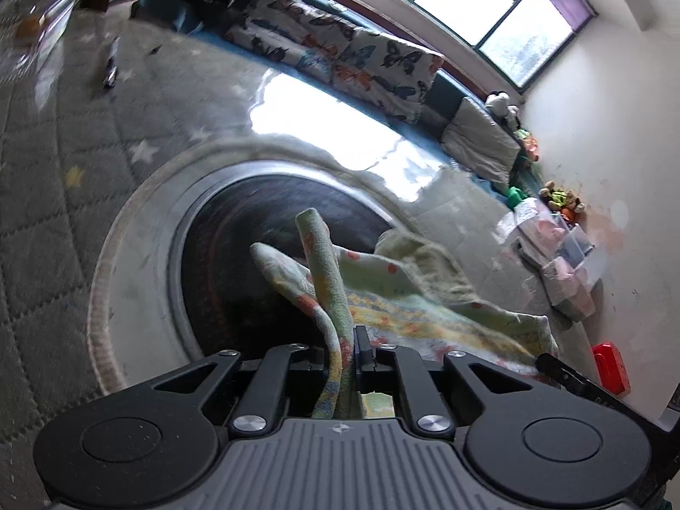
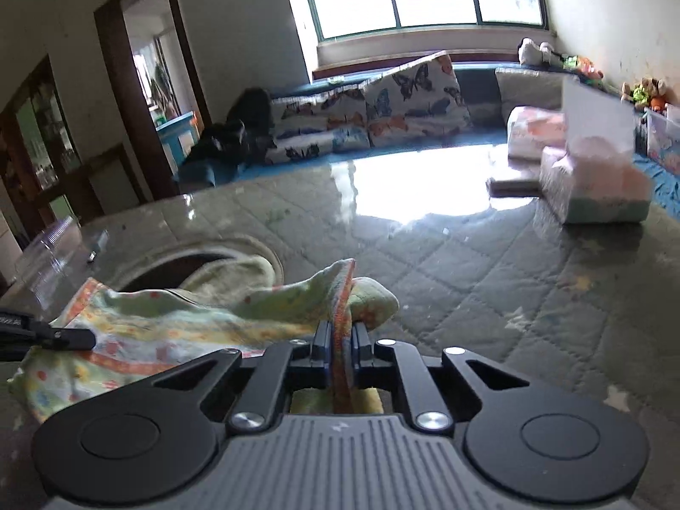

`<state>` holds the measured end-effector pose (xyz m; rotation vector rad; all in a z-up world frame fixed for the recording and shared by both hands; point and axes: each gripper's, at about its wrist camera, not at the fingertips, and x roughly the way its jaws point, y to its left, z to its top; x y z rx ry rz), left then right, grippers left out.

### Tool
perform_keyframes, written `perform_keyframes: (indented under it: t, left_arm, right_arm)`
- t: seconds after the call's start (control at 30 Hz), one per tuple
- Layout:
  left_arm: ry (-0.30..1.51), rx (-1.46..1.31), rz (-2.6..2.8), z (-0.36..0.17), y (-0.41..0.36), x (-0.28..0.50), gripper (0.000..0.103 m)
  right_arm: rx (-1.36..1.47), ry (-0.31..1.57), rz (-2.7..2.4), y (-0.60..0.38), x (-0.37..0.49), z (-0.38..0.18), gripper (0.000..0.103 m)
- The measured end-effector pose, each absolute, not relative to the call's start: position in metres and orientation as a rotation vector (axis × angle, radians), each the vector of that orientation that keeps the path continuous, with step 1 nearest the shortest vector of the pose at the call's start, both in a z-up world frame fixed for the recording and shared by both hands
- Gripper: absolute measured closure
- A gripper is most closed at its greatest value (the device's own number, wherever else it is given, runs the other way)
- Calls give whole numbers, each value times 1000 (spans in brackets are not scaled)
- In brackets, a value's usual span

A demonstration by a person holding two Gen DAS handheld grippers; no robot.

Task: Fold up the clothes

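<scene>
On the left, the left claw (image 1: 345,350) is clamped on a bunched edge of the patterned cloth (image 1: 408,297), which rises in two twisted strips above its jaws. The cloth sags from there over the round dark opening (image 1: 255,233) set in the glossy worktop (image 1: 178,97), towards the worktop's near edge. To the right, the right claw (image 2: 341,346) is pinched tight on another edge of the same cloth (image 2: 170,327), a corner standing up between its jaws. The cloth hangs crumpled and slack between the two claws, with no clean fold line visible. I judge the folding unfinished: it still needs spreading flat and doubling over.
</scene>
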<state>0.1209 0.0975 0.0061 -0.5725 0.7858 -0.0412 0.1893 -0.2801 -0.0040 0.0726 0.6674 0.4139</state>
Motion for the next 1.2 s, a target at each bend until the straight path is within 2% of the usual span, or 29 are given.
perform_keyframes:
  t: [0.37,0.5,0.7,0.83,0.9,1.03,1.2]
  left_arm:
    - [769,-489,-184,38,21,134,94]
    - [779,-447,-225,43,-15,147,94]
    - [799,-401,-253,43,-58,168,94]
    - [807,-372,-240,42,-64,171,94]
    - [814,-367,-222,40,-60,170,93]
    - [834,-371,-187,33,-51,170,93]
    - [856,-373,-165,25,-45,172,93]
  right_arm:
    - [55,569,307,-343,154,35,97]
    - [65,584,276,-366,158,34,102]
    - [79,606,228,-400,162,32,102]
    - [93,627,202,-416,167,26,90]
    - [105,646,197,-414,171,15,63]
    - [131,686,187,-411,180,-7,60]
    - [163,734,175,-407,191,-34,47]
